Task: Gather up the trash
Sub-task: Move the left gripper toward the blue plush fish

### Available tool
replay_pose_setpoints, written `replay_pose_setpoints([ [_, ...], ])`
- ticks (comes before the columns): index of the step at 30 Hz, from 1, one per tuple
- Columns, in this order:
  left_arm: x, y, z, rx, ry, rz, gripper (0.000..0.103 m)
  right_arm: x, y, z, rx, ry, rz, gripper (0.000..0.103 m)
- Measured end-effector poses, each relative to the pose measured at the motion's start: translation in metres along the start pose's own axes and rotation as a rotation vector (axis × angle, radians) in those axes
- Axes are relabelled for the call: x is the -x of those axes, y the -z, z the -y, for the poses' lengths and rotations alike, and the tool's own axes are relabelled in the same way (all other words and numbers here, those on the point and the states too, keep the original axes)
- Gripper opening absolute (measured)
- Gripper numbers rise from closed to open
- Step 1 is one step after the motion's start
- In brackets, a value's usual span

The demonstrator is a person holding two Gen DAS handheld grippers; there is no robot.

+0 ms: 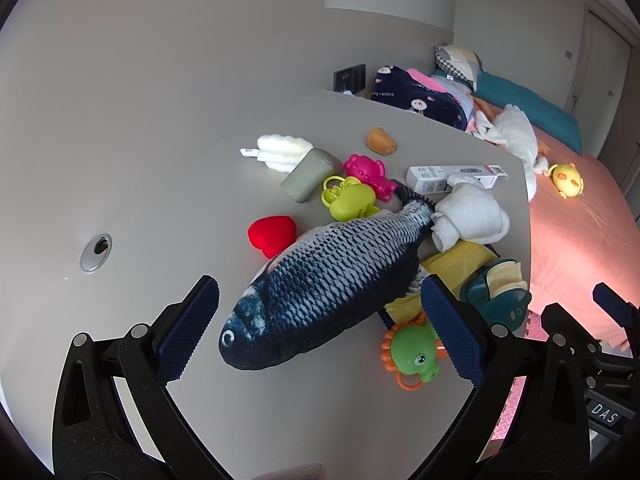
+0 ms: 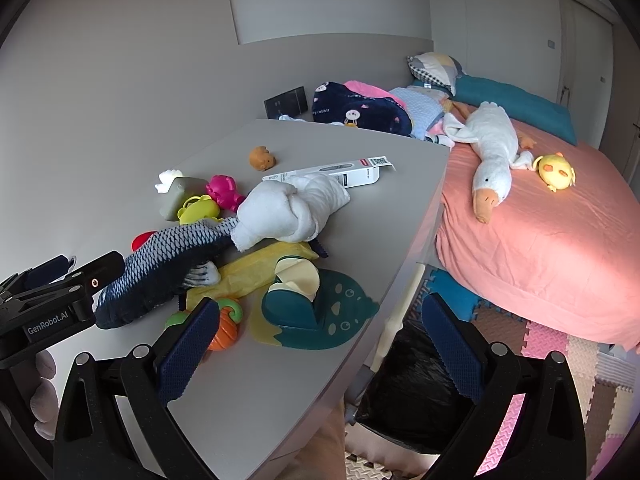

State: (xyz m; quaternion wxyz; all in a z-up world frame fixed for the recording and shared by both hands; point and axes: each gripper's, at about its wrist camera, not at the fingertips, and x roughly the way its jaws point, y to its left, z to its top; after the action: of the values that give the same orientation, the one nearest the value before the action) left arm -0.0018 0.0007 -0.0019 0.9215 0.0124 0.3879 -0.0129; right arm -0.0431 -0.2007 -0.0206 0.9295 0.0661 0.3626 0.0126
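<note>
A grey table (image 1: 168, 152) holds a clutter of toys and trash. A white carton box (image 1: 452, 176) lies at the far side; it also shows in the right wrist view (image 2: 352, 174). Yellow crumpled paper (image 1: 452, 264) lies under a plush fish (image 1: 328, 280), also in the right wrist view (image 2: 248, 276). My left gripper (image 1: 320, 328) is open and empty, straddling the fish's head above the table. My right gripper (image 2: 320, 340) is open and empty over the table's front right edge. A black-lined bin (image 2: 416, 396) stands below the table edge.
On the table: white rolled towel (image 2: 288, 208), teal slippers (image 2: 316, 312), red heart (image 1: 272, 232), pink and lime plastic toys (image 1: 352, 192), green dinosaur toy (image 1: 412, 352), grey block (image 1: 310, 174), orange toy (image 1: 380, 141). A pink bed (image 2: 540, 240) with a plush goose (image 2: 492, 152) stands to the right.
</note>
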Motion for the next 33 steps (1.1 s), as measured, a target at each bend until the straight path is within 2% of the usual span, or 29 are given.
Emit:
replay_pose_setpoints([
  [10,-0.0042,0.0006,-0.0005,-0.002,0.001,-0.003,0.097,0.0044,0.002,0.0047,-0.002,0.005,0.003,0.101],
  [16,-0.0047,0.0027,0.0032,0.002,0.027,-0.029,0.097,0.004,0.001,0.0038,-0.002,0.007,0.005,0.101],
  [24,-0.0024,0.0009,0.0001,0.027,0.041,-0.02,0.097,0.0053,-0.0007,0.0032,0.001,0.014,0.007,0.101],
  [33,-0.0049,0.0011,0.0039,0.002,0.064,-0.031,0.097,0.0044,-0.0002,0.0027,0.002,0.015,0.008,0.101],
])
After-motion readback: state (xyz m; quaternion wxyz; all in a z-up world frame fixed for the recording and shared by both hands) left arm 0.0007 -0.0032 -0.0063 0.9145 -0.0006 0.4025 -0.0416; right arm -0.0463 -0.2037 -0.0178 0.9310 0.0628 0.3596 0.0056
